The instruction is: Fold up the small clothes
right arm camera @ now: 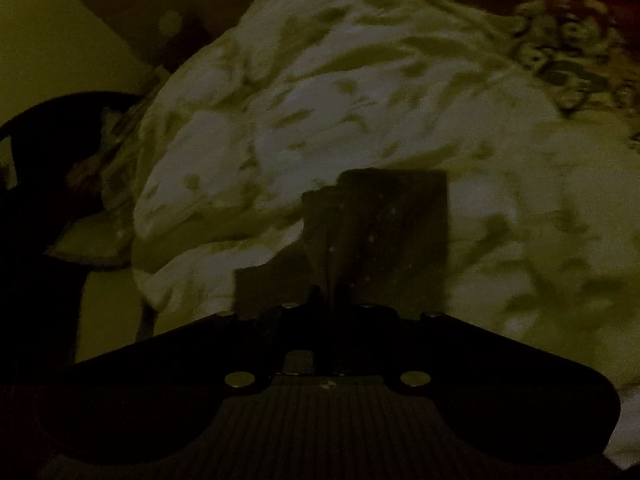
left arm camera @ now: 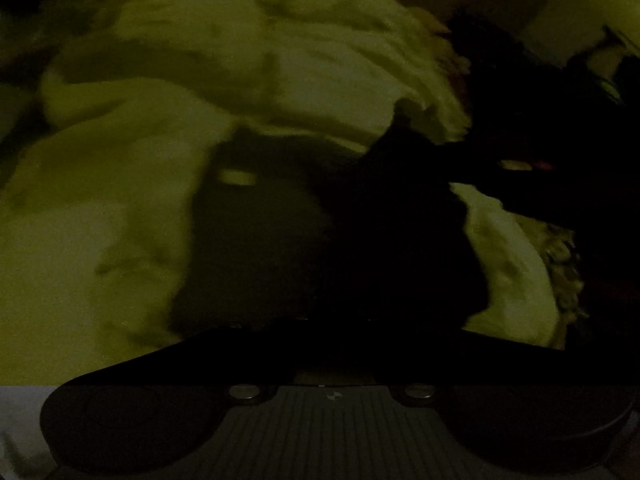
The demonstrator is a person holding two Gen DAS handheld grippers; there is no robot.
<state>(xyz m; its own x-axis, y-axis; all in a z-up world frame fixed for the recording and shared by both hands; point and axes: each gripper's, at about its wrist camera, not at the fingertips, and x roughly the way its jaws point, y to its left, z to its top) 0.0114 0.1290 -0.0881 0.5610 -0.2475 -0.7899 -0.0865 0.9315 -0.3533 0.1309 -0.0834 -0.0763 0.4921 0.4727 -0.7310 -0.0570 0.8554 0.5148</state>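
The pale garment (right arm camera: pixel 360 92) fills most of both dim views, a crumpled, wrinkled mass of light cloth with faint darker mottling, and everything else is best placed against it. In the right wrist view it bulges up and over the gripper, its surface creased in all directions; along its upper right edge runs a patterned trim (right arm camera: pixel 572 52), curly and darker than the cloth. Off its left edge sits a dark curved shape (right arm camera: pixel 60 128) that I cannot identify in this light. In the left wrist view the same pale garment (left arm camera: pixel 160 92) lies in thick rolls and folds, with a dark mass (left arm camera: pixel 532 92) against its right side that is too black to name. The right gripper (right arm camera: pixel 348 248) sits in front of the garment's lower middle with its two fingers pressed together, and a pinch of cloth appears to be clamped between them, though the gloom makes this uncertain. The left gripper (left arm camera: pixel 320 220) is a dark blur against the garment's lower centre; I cannot tell whether it is released or clenched. Judging by the bunched, uneven cloth, no neat fold exists yet: the garment looks lifted or gathered, and flattening and folding remain to be done.
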